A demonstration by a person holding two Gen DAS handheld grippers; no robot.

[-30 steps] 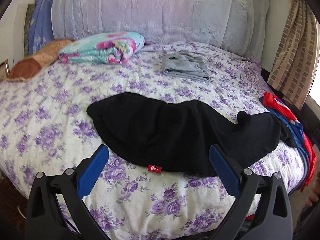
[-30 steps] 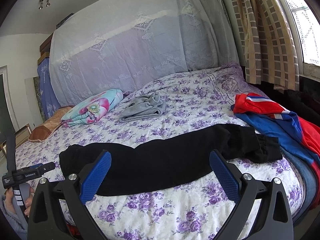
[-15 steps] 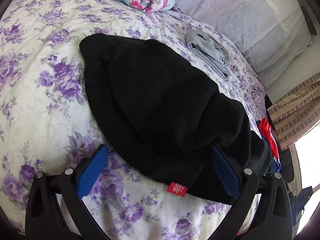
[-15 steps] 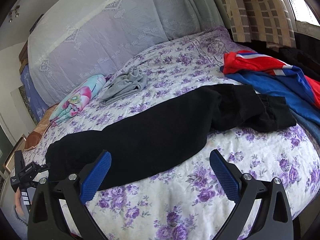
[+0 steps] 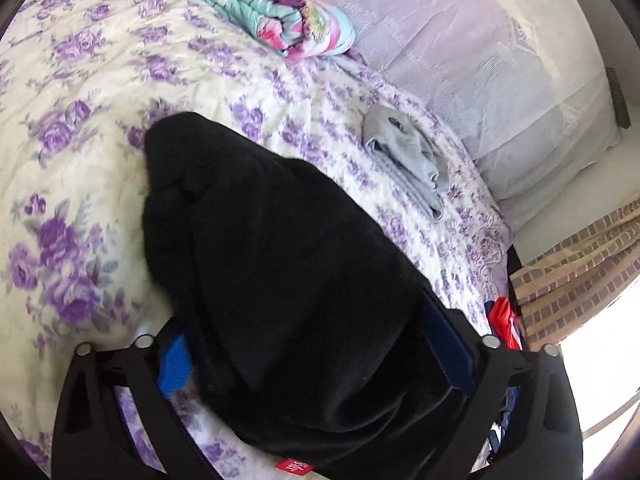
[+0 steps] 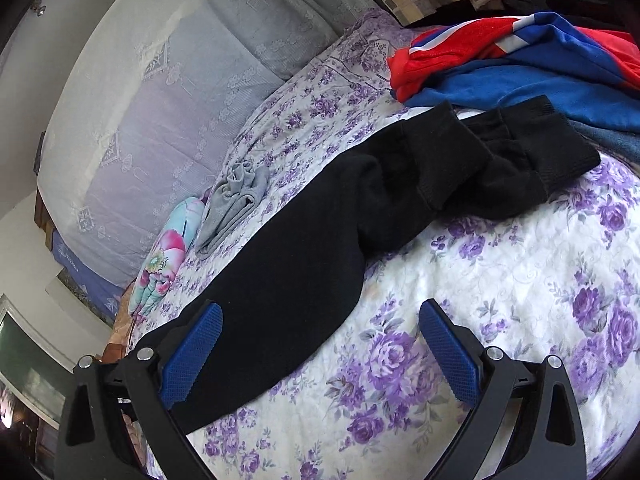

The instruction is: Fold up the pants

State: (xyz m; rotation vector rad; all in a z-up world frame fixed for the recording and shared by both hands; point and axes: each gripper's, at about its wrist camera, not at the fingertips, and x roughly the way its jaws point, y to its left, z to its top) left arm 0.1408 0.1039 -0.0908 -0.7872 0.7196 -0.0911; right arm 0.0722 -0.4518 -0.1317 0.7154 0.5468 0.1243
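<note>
Black pants point(image 6: 320, 236) lie stretched across the floral bed point(image 6: 500, 280), cuffs point(image 6: 532, 152) at the right near the red and blue clothes. In the left wrist view the waist end of the pants point(image 5: 288, 280) fills the space between my fingers, with a red tag point(image 5: 294, 468) at the bottom edge. My left gripper point(image 5: 312, 360) is open, its jaws wide around the fabric, which covers part of the pads. My right gripper point(image 6: 320, 356) is open and empty, hovering low over the pants' lower edge at mid-leg.
A folded grey garment point(image 5: 408, 160) and a rolled floral quilt point(image 5: 272, 12) lie further up the bed. Red and blue clothes point(image 6: 520, 60) are piled at the bed's right edge. A lace-covered headboard point(image 6: 180, 100) stands behind, and a curtain point(image 5: 576, 280) hangs at the right.
Both grippers have dropped toward the bed and tilted. The left has pushed forward so the pants' waist now sits between its open fingers. The right has closed in on the pants' lower edge.
</note>
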